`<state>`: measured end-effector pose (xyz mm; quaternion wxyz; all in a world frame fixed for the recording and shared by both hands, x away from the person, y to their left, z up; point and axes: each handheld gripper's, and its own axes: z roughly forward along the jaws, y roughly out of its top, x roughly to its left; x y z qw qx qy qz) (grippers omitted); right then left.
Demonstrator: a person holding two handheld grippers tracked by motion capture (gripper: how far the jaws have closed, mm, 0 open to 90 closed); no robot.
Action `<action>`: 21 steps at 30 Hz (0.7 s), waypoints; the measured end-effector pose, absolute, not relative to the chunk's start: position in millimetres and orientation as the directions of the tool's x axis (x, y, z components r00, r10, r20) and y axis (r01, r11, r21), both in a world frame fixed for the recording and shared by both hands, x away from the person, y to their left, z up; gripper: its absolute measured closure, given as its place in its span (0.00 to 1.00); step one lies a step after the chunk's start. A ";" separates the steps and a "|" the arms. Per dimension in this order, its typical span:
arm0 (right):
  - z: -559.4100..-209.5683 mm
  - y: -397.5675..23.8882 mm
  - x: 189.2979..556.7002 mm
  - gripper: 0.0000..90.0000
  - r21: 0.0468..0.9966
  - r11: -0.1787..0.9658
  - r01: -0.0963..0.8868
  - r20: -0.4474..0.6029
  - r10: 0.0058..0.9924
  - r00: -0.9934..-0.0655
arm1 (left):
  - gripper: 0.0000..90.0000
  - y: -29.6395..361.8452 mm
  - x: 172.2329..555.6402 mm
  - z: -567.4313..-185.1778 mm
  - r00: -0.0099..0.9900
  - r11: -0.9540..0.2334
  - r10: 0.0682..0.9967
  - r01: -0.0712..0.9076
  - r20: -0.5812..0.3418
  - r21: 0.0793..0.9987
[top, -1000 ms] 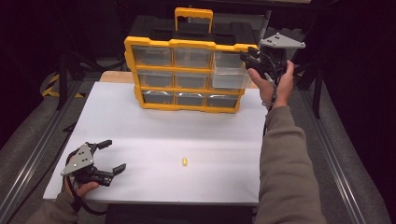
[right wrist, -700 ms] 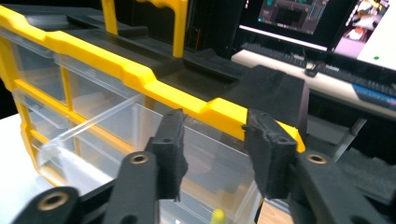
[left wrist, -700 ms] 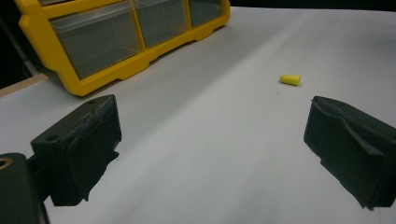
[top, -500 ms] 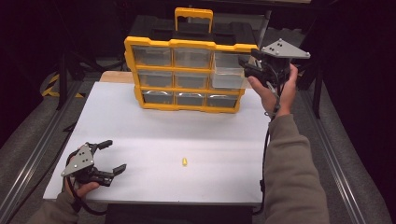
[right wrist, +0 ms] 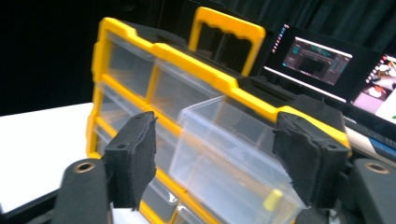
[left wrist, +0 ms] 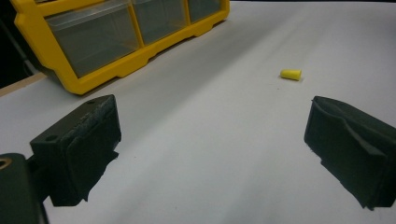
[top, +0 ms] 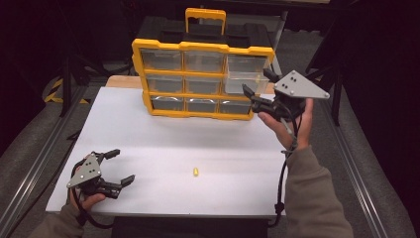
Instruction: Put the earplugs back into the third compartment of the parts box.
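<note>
A yellow organizer point(top: 203, 82) with clear drawers stands upright at the back of the white table point(top: 163, 139). One clear drawer point(top: 245, 82) in its right column sticks out; in the right gripper view a small yellow piece point(right wrist: 272, 199) lies inside that drawer point(right wrist: 224, 140). My right gripper point(top: 258, 83) hovers just in front of it. Its jaws have just been opening and stand open, the pads point(right wrist: 133, 158) off the drawer. A yellow earplug point(top: 196, 172) lies on the table near the front. My left gripper point(top: 122, 165) rests open at the front left, with the earplug point(left wrist: 291, 73) ahead of it.
The organizer's yellow carry handle point(top: 205, 17) rises at its top. Metal rails point(top: 34, 168) run along both sides of the table. Dark screens point(right wrist: 322, 58) glow behind the organizer in the right gripper view.
My right gripper has drawn back from the organizer toward the person and a little lower, and its jaws have spread apart. The drawer stays pulled out. The left gripper has kept still.
</note>
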<state>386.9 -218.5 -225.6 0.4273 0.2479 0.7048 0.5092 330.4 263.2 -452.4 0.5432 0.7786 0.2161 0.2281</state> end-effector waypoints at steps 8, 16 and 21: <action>-256.5 -212.4 364.0 0.21 0.927 0.361 -0.101 -0.353 0.751 -0.558 | 0.05 262.5 330.2 -452.5 0.804 -0.322 0.583 0.092 0.121 0.942; -293.1 -211.3 358.3 0.17 0.934 0.354 -0.047 -0.300 0.706 -0.642 | 0.05 261.4 331.0 -453.4 0.808 -0.328 0.576 0.095 0.119 0.940; -322.3 -207.3 361.4 0.11 0.932 0.363 0.010 -0.252 0.667 -0.701 | 0.05 260.6 331.1 -453.9 0.808 -0.330 0.576 0.095 0.121 0.939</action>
